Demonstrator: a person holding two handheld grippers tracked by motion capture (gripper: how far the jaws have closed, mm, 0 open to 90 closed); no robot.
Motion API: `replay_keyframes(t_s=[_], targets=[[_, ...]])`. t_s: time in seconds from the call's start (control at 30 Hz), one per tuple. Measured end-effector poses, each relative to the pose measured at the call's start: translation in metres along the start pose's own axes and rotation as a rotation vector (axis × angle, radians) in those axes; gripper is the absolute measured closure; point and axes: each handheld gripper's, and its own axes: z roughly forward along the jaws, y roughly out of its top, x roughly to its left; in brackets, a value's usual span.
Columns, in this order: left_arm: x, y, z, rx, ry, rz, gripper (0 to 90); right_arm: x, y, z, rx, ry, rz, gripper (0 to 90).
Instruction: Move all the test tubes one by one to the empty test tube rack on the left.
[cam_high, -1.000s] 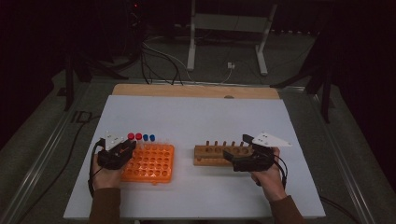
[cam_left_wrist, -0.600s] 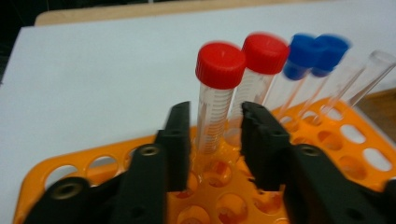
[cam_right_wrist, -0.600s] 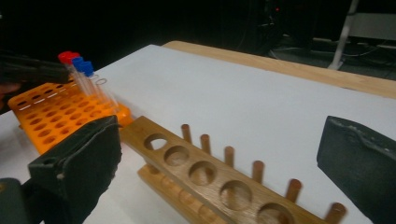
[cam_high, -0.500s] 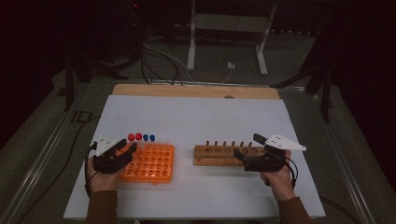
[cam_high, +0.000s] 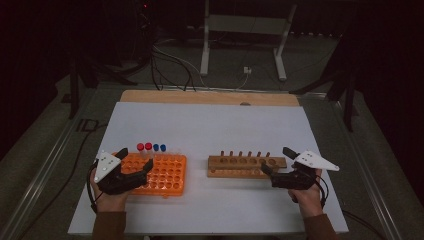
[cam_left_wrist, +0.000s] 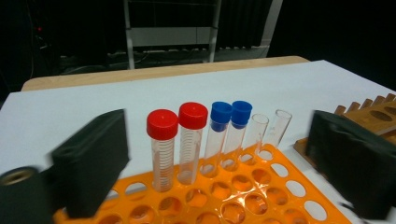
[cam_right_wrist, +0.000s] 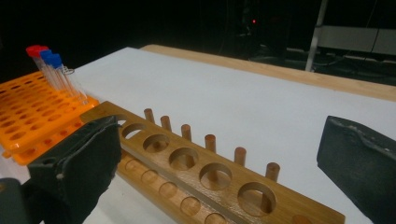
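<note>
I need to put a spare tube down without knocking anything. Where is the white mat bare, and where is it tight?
Bare: the white mat behind the orange rack and the wooden rack, up to the wooden board; also the gap between them. Tight: the orange rack's back row of tubes, and by each gripper.

Found no readable words, brand names or numbers anywhere. Noticed fine ribbed lines, perhaps measuring marks, on the two red-capped tubes (cam_left_wrist: 176, 140) in the left gripper view, too small and blurred to read. Spotted dark marks shaped like letters on the floor (cam_high: 89, 124) beside the table (cam_high: 215, 125) in the high view, too dim to make out with any certainty.
</note>
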Motion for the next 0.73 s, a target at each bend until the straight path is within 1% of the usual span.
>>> replay_keyframes(t_s=[0.07,0.2,0.3,0.37,0.6,0.73], targets=[[-0.0003,0.0003,-0.0009,-0.015,-0.008,-0.008,0.6,-0.0010,-0.0014,-0.0019,-0.013,-0.003,-0.003,0.0],[-0.0002,-0.0002,-0.0030,-0.029,-0.015,-0.010,0.5,-0.0038,-0.0039,-0.0059,-0.030,-0.010,-0.010,0.0],[0.0004,-0.0004,-0.0045,-0.043,-0.011,-0.012,0.5,-0.0063,-0.0058,-0.0089,-0.040,-0.015,0.003,0.0],[0.0008,-0.0013,-0.0044,-0.045,0.001,-0.011,0.4,-0.0078,-0.0066,-0.0099,-0.046,-0.018,0.004,0.0],[0.0010,-0.0047,-0.0021,-0.034,0.011,-0.003,0.4,-0.0084,-0.0081,-0.0061,-0.034,-0.027,-0.004,0.0],[0.0019,-0.0063,-0.0016,-0.032,0.014,-0.017,0.4,-0.0081,-0.0092,-0.0038,-0.021,-0.026,0.001,0.0]])
